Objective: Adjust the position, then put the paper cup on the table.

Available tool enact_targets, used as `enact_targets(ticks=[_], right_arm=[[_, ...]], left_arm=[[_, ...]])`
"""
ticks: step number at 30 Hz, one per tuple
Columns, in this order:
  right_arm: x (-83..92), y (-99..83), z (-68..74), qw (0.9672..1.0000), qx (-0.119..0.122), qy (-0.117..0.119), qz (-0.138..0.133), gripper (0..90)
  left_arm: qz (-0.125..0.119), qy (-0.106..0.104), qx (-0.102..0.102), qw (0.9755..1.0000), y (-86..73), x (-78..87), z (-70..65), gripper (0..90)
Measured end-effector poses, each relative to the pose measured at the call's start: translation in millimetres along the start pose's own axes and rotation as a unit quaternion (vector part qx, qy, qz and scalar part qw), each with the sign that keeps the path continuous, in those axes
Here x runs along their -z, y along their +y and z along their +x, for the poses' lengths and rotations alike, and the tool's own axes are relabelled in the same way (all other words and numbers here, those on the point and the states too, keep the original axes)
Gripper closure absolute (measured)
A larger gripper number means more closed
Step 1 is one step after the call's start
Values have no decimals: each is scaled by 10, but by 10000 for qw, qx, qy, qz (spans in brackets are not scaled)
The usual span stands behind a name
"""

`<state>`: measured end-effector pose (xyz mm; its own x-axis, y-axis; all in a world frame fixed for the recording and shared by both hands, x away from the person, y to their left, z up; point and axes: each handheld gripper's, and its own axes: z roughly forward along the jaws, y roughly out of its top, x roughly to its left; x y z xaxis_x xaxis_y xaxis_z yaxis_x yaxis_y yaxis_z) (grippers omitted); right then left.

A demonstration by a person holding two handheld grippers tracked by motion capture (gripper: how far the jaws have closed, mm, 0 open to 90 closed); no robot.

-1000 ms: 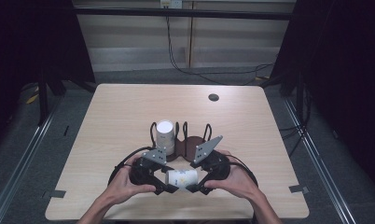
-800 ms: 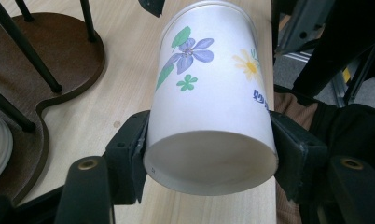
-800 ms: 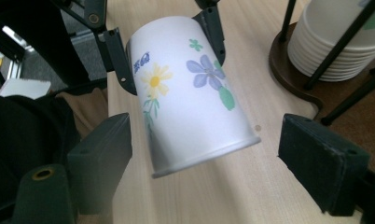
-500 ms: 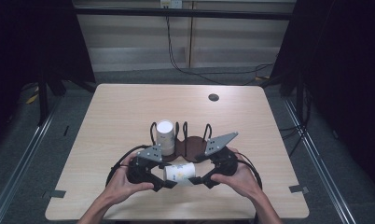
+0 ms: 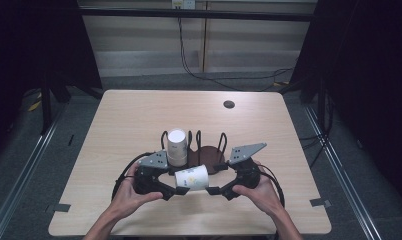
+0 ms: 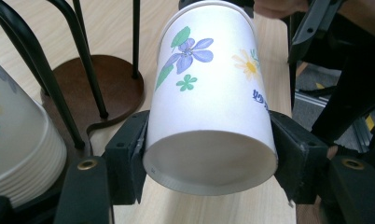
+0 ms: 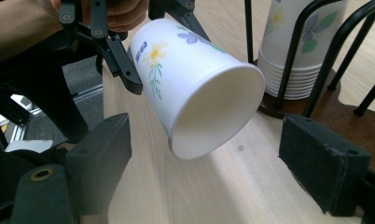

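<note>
High view is showing two hands at the near edge of the table (image 5: 114, 115), each one holding a gripper. The left gripper (image 5: 175, 192) is pinching a paper cup (image 5: 191, 177) by its bottom end, with a black pad pressing on each side. The right gripper (image 5: 212, 190) is sitting at the cup's open mouth, and its jaws have just been opening wider. They are standing apart on either side of the rim and are not touching it.

The cup is hanging just above the table, between the two grippers and a little in front of the cup rack (image 5: 205, 150). It is lying on its side. Its long way is running across the table from left to right. The closed bottom is pointing to the person's left and the open mouth is pointing to the right. In the right gripper view the mouth is gaping toward the camera, tipping down a bit.

A little farther back, a stack of cups (image 5: 177, 146) is standing in the rack's left slot.

I am guessing the cup is being passed from one gripper to the other. Next, the right gripper needs to close softly on the rim without squashing it. After that, the left one can be letting go.
</note>
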<state>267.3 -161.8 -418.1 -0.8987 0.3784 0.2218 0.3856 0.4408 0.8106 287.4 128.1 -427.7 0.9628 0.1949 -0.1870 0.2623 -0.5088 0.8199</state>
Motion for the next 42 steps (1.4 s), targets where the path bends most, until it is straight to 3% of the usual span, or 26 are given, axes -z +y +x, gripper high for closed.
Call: enact_targets(ticks=[20,22,27,35,42], right_arm=[[2,-19,-2,9983,-213,89,-534,154],[3,-19,-2,9978,-228,158,-601,184],[34,-23,-8,9952,-296,210,-913,156],[52,-35,-17,9928,-352,245,-1116,136],[36,-30,-25,9897,-388,423,-1308,136]], left_arm=[[-546,-54,-114,9984,7,19,-52,361],[-623,-50,-123,9980,13,15,-59,361],[-675,-68,-159,9976,27,5,-83,362],[-837,-128,-175,9963,38,30,-82,362],[-991,-260,-191,9946,53,27,-92,361]])
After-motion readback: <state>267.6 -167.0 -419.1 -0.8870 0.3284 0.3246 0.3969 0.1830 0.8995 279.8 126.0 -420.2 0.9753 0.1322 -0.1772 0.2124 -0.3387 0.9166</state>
